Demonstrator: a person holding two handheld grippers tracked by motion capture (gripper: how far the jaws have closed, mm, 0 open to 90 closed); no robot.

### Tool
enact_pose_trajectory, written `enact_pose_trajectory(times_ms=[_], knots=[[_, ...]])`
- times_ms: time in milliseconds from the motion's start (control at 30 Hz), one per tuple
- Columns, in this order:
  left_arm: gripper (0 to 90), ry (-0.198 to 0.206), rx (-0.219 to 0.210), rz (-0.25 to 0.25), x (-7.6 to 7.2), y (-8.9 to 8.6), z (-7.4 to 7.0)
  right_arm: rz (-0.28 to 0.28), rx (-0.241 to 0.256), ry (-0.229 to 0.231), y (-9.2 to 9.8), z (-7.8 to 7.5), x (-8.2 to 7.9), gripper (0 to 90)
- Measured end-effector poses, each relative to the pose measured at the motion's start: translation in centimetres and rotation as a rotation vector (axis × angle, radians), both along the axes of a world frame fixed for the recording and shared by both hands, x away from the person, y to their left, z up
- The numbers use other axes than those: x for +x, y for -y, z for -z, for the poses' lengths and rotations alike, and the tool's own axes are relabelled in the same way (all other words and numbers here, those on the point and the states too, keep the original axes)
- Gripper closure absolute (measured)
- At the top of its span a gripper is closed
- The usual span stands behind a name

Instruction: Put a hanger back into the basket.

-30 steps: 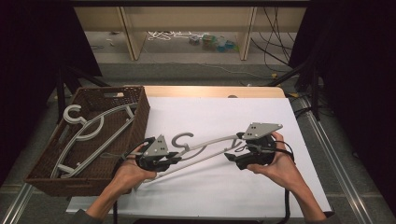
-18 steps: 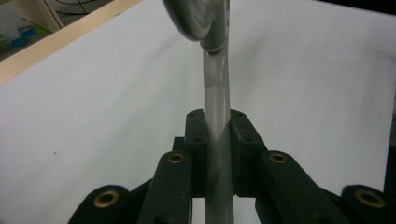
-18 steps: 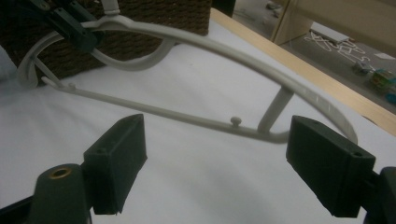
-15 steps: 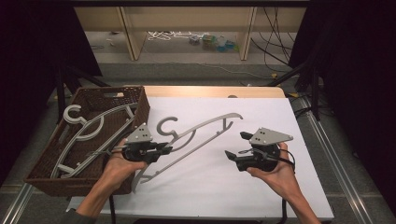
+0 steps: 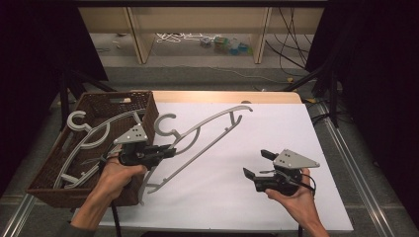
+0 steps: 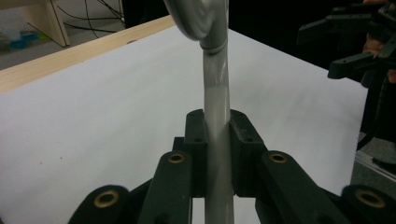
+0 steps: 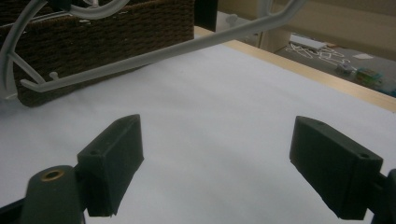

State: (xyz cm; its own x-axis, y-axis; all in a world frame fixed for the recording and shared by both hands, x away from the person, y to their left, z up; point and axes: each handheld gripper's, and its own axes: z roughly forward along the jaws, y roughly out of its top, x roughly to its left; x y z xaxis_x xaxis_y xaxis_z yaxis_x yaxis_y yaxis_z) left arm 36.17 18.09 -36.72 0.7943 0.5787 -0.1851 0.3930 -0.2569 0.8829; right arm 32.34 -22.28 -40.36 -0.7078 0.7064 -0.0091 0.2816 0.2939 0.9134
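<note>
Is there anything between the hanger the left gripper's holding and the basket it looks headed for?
Nothing visible blocks it. The left gripper is shut on the grey hanger, right beside the wicker basket. The basket already holds other hangers, with open room left.

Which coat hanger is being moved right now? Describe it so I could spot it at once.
Start at the white table, then look just right of the brown basket at its left end. The grey hanger there stretches across the table, clamped by the left tongs. Unlike the hangers in the basket, it sits outside it.
</note>
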Motion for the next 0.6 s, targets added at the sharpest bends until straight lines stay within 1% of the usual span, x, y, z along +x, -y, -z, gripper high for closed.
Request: enact_pose_trajectory(times_ms=[33, 67, 100, 133, 200, 233, 300, 333, 400, 433, 467, 600], knots=[[79.5, -0.006, -0.012, 0.003, 0.0, -0.1, -0.1, 0.003, 0.016, 0.007, -0.1, 0.2, -0.1, 18.3], [79.5, -0.009, -0.022, 0.008, -0.1, -0.2, -0.2, -0.003, 0.012, 0.001, 0.0, 0.2, -0.2, 18.2], [79.5, -0.022, -0.036, 0.002, -0.2, -0.2, -0.3, -0.005, 0.011, 0.007, -0.1, 0.3, -0.3, 18.0], [79.5, -0.033, -0.049, 0.004, -0.2, -0.4, -0.5, -0.013, 0.008, 0.000, -0.1, 0.4, -0.4, 18.1], [79.5, -0.046, -0.051, -0.004, -0.5, -0.6, -0.8, -0.018, 0.010, 0.015, -0.1, 0.5, -0.5, 18.1], [79.5, -0.055, -0.056, -0.003, -0.7, -0.7, -1.0, -0.017, 0.005, 0.001, -0.2, 0.6, -0.7, 18.2], [79.4, -0.066, -0.070, 0.000, -1.0, -1.2, -1.4, -0.014, -0.007, 0.012, -0.1, 0.5, -0.8, 18.2], [79.4, -0.072, -0.081, -0.003, -1.3, -1.5, -1.8, -0.013, -0.001, 0.014, -0.2, 0.6, -0.9, 18.2], [79.5, -0.072, -0.093, -0.007, -1.6, -1.9, -2.4, -0.018, -0.004, 0.011, -0.2, 0.6, -1.1, 18.1], [79.5, -0.066, -0.092, -0.010, -1.7, -2.1, -2.8, -0.021, -0.002, 0.011, -0.2, 0.7, -1.1, 18.1], [79.4, -0.061, -0.093, -0.013, -1.9, -2.4, -3.3, -0.015, 0.001, 0.028, -0.2, 0.7, -1.2, 18.1], [79.4, -0.038, -0.098, -0.018, -2.6, -3.5, -5.2, -0.017, 0.009, 0.051, -0.1, 0.8, -1.5, 17.9]])
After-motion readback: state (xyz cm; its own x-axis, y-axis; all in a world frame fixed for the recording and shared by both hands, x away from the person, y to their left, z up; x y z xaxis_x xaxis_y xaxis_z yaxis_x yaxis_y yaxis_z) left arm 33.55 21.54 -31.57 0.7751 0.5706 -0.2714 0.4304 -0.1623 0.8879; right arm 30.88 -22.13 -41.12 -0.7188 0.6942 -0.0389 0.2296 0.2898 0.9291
